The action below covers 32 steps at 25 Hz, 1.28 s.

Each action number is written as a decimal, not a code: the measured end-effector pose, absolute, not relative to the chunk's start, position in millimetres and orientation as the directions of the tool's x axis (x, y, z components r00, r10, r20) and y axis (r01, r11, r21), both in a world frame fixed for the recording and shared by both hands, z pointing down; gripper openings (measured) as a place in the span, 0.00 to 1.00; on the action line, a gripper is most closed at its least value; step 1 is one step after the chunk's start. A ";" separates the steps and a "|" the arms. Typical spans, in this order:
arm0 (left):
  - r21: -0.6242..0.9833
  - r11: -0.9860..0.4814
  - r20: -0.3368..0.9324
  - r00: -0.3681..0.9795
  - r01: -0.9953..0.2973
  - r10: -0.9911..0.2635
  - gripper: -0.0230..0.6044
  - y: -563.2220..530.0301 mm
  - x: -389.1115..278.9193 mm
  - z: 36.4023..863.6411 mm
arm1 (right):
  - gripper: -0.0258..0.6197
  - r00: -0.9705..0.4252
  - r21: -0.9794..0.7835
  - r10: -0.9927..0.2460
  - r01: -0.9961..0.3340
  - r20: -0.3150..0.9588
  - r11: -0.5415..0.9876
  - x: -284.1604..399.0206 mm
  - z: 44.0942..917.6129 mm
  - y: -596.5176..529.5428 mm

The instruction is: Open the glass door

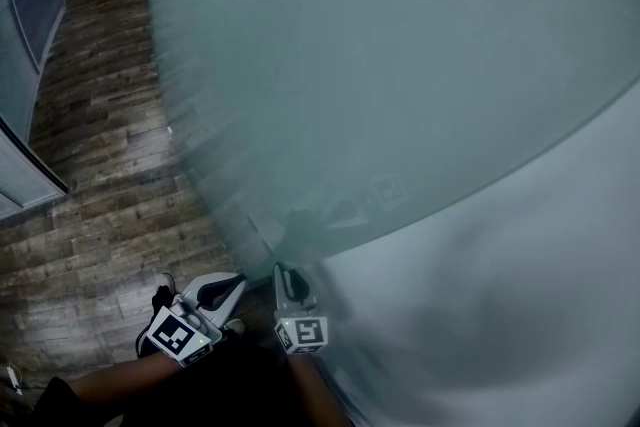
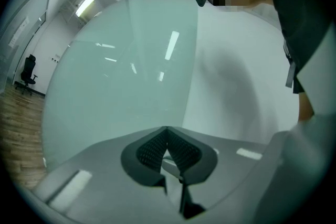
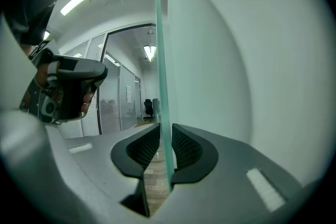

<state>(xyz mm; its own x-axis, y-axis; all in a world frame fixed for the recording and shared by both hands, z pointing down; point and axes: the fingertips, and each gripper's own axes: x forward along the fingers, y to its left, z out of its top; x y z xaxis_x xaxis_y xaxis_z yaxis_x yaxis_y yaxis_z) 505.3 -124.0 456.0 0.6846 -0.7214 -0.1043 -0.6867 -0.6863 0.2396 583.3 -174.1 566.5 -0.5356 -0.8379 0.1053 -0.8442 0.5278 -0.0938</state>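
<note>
Wood-plank floor (image 1: 100,195) runs down an office corridor at left, w/ a white wall (image 1: 520,315) at lower right. Frosted glass door (image 1: 380,65) fills most of the head view, its free edge coming down twd the two grippers. Right gripper (image 3: 164,131) straddles that edge: the pane stands upright btwn its jaws, pads narrowed onto both faces. Left gripper (image 2: 167,131) sits just beside it, on the pane's left, jaw tips together w/ nothing btwn them, facing the door.
</note>
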 end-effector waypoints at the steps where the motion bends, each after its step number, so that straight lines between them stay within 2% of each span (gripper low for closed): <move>1: 0.236 -0.686 -0.104 0.684 -0.688 -0.722 0.04 -122.7 505.5 454.3 | 0.16 -0.533 -0.101 -0.840 -0.846 0.100 0.524 583.8 566.0 -174.2; 8: 0.244 -0.656 -0.063 0.664 -0.714 -0.745 0.04 -114.7 487.3 465.0 | 0.17 -0.513 -0.131 -0.850 -0.857 0.120 0.499 584.7 568.7 -175.4; 13: 0.260 -0.655 -0.103 0.654 -0.710 -0.749 0.04 -117.2 464.9 461.9 | 0.17 -0.442 -0.138 -0.887 -0.895 0.134 0.424 587.9 564.5 -173.7; 26: 0.288 -0.664 -0.071 0.676 -0.690 -0.733 0.04 -116.4 432.5 462.3 | 0.17 -0.282 -0.083 -0.953 -0.958 0.114 0.273 614.6 512.2 -141.7; 32: 0.312 -0.656 -0.075 0.671 -0.687 -0.738 0.04 -109.1 407.5 461.3 | 0.07 -0.307 -0.049 -0.949 -0.952 0.078 0.304 587.7 490.8 -128.6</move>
